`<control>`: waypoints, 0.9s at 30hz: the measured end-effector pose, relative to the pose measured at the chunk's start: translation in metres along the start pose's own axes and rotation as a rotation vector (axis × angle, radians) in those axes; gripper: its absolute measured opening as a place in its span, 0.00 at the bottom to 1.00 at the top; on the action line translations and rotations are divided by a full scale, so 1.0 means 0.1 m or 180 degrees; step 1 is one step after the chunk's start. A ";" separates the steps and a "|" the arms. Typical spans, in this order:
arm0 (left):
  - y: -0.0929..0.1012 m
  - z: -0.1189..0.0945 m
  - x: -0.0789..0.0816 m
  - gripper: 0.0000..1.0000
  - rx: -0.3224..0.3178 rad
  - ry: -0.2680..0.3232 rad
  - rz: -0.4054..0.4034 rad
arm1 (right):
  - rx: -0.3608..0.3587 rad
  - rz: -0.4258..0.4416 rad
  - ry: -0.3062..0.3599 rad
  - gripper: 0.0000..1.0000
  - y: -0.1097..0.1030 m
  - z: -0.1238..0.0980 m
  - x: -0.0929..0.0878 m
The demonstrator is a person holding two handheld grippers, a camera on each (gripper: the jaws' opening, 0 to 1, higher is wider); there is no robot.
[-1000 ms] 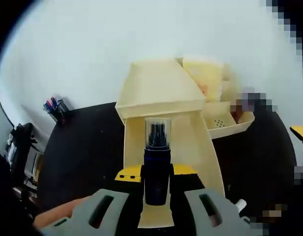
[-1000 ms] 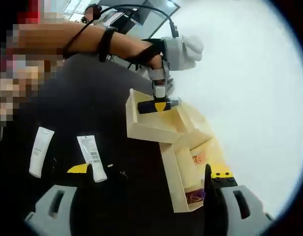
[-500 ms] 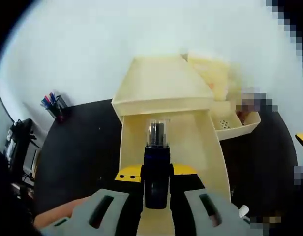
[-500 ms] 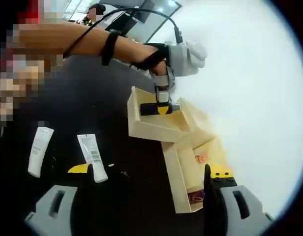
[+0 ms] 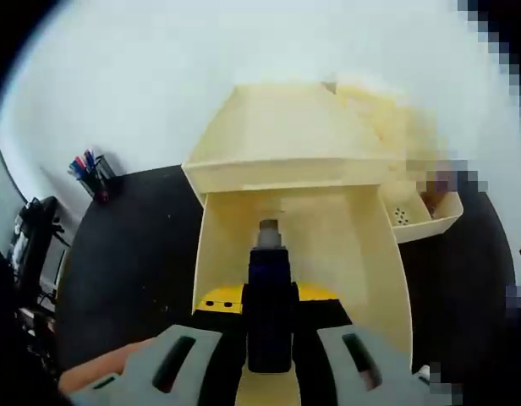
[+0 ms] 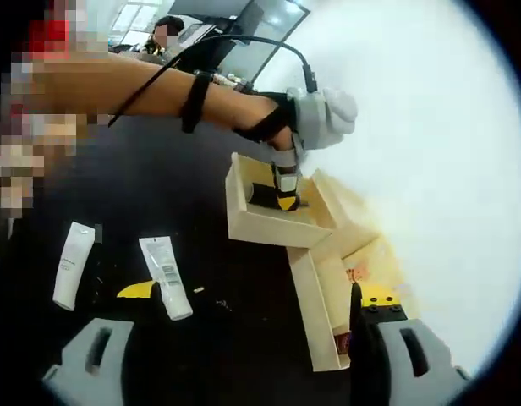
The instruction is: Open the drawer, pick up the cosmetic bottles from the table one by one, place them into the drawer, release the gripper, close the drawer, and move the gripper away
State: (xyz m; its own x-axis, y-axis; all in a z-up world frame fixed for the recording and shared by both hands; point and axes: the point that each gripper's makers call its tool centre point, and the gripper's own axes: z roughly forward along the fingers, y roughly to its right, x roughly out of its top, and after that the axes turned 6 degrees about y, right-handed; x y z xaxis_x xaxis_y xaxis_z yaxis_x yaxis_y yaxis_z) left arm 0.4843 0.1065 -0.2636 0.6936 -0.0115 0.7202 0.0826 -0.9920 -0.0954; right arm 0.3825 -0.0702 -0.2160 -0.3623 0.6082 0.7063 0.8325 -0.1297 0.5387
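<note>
Jaws of the left gripper (image 5: 269,317) pinch a dark bottle (image 5: 268,296) from both sides, with yellow pads pressed to its body. The bottle's long axis runs straight ahead along the jaws, its pale nozzle end pointing away from the camera into the open drawer (image 5: 227,245). In the left gripper view the bottle hangs over the drawer's cream floor, between its two side walls; whether it touches the floor cannot be told.

In the right gripper view the left gripper (image 6: 285,188) reaches down into the same drawer (image 6: 252,224), held by a gloved hand (image 6: 320,118) on a bare forearm with black straps and a cable. The bottle (image 6: 265,194) shows there as a dark shape low inside the drawer, lying roughly level.

Jaws of the right gripper (image 6: 244,359) stand well spread and hold nothing; they hover above the worktop (image 6: 142,186), apart from everything on it.

The drawer is pulled out of a cream organizer (image 5: 286,135) whose top slopes back toward a white wall (image 5: 201,59). An open side tray (image 5: 421,216) adjoins it. The worktop is black. Two white tubes (image 6: 73,264) (image 6: 166,277) lie flat on it, near each other but apart, with a yellow scrap (image 6: 135,289) between them. A cup of pens (image 5: 91,173) stands at the worktop's far edge beside the wall.
</note>
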 end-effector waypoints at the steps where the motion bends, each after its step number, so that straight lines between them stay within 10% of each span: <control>1: 0.00 0.00 -0.01 0.15 0.0009 0.0001 0.0017 | 0.0003 -0.0003 -0.0005 0.86 0.00 0.01 -0.01; 27: -0.10 0.02 0.04 0.16 0.0217 0.0007 0.0153 | 0.0046 -0.0031 -0.0047 0.84 0.00 0.10 -0.06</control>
State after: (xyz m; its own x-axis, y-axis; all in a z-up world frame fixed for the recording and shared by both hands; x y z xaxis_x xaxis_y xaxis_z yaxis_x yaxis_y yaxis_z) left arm 0.4871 0.1162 -0.2612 0.6963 -0.0593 0.7153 0.0979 -0.9794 -0.1764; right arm 0.3887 -0.0657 -0.2250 -0.3643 0.6209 0.6941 0.8349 -0.1124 0.5388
